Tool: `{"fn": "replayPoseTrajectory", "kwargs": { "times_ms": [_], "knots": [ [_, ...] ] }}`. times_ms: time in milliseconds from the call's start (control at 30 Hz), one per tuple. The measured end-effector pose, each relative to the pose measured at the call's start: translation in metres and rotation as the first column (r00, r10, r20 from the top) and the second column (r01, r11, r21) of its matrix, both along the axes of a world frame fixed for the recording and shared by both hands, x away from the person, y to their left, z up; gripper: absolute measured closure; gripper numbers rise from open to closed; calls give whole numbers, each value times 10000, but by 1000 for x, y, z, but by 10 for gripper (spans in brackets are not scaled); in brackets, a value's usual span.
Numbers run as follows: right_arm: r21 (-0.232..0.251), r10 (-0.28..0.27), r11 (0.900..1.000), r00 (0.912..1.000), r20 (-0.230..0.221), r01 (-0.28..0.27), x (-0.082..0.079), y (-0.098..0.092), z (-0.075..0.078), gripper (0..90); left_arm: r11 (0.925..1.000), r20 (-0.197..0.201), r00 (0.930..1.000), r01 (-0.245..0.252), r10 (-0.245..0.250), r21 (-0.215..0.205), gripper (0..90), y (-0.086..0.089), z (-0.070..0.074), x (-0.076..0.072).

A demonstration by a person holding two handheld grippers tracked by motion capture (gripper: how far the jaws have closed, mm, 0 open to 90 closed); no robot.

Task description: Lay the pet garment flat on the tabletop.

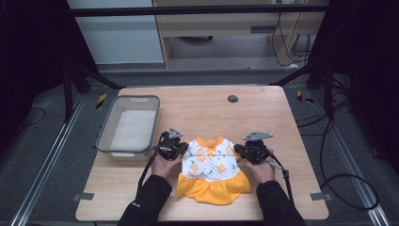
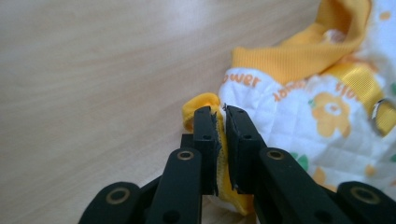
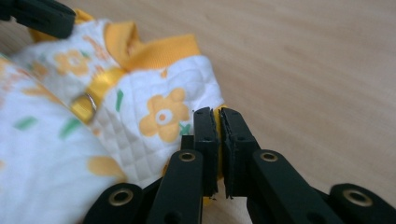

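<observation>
We see the dress cut off at the right edge, its skirt out of frame, metal ring half cropped, print lettering blurred, sleeve edges hidden between the jaws.

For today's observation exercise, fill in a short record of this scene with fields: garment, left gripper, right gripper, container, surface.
garment: small white quilted dress with orange flowers and orange frilled skirt, lying flat, collar away from the person
left gripper: left gripper shut on the dress's orange sleeve edge
right gripper: right gripper shut on the opposite sleeve edge of the dress
container: grey rectangular plastic basin, to the left of the dress, apart from it
surface: light wooden table
</observation>
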State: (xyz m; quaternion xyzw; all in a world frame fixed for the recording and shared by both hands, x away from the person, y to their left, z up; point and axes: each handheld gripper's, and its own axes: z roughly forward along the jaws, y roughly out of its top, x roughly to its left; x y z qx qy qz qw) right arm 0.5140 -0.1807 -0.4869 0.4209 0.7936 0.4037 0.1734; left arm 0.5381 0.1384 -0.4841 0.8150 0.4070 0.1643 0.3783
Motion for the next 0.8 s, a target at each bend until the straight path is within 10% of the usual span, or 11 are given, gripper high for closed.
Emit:
{"fn": "replayPoseTrajectory", "kwargs": {
  "times_ms": [133,367,533,633,800],
  "knots": [
    [440,165,9988,9942,1064,-213,-6,0,28,861,9987,948,9955,81,-33,-500,834,7,30,-7],
    [488,-387,9985,9600,2772,261,6,9,68,852,9988,2669,9631,-239,348,-438,833,1,87,1],
    [-19,-1430,9885,9406,3081,1509,32,18,77,751,9876,2547,9543,-1492,1565,-480,679,-4,90,29],
    [61,-1654,9848,9275,3353,1734,34,21,80,676,9824,2123,9607,-1629,1790,-909,539,3,90,30],
    [-138,-1012,9936,9401,3254,1118,18,18,89,610,9845,2201,9633,-1303,1537,-1171,479,19,98,11]
  ]
}}
